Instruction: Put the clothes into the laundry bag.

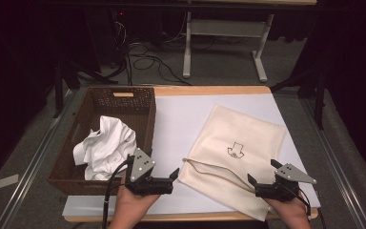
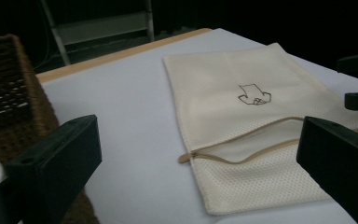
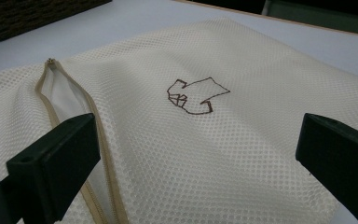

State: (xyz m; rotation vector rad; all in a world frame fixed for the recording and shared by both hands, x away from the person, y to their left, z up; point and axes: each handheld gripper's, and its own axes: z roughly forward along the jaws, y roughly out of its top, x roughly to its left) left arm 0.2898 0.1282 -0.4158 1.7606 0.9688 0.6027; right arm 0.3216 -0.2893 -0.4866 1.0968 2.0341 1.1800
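Observation:
A cream mesh laundry bag (image 1: pixel 236 145) (image 2: pixel 247 121) (image 3: pixel 223 140) lies flat on the white table top, with a small brown shirt outline (image 1: pixel 235 151) (image 3: pixel 193 95) on it and its zipper (image 2: pixel 242 149) (image 3: pixel 65 93) partly unzipped. A crumpled white garment (image 1: pixel 106 145) sits in the brown wicker basket (image 1: pixel 143 102) at the left. My left gripper (image 1: pixel 155 171) (image 2: pixel 196 182) is open, held near the front edge between basket and bag. My right gripper (image 1: pixel 265 172) (image 3: pixel 196 172) is open over the bag's near right corner, empty.
The white sheet (image 1: pixel 181 119) covers a wooden table whose edge (image 1: pixel 209 89) shows at the back. Beyond it stand a white table frame (image 1: pixel 224 33) and cables (image 1: pixel 143 59) on the floor. Metal rails (image 1: pixel 28 162) run along both sides.

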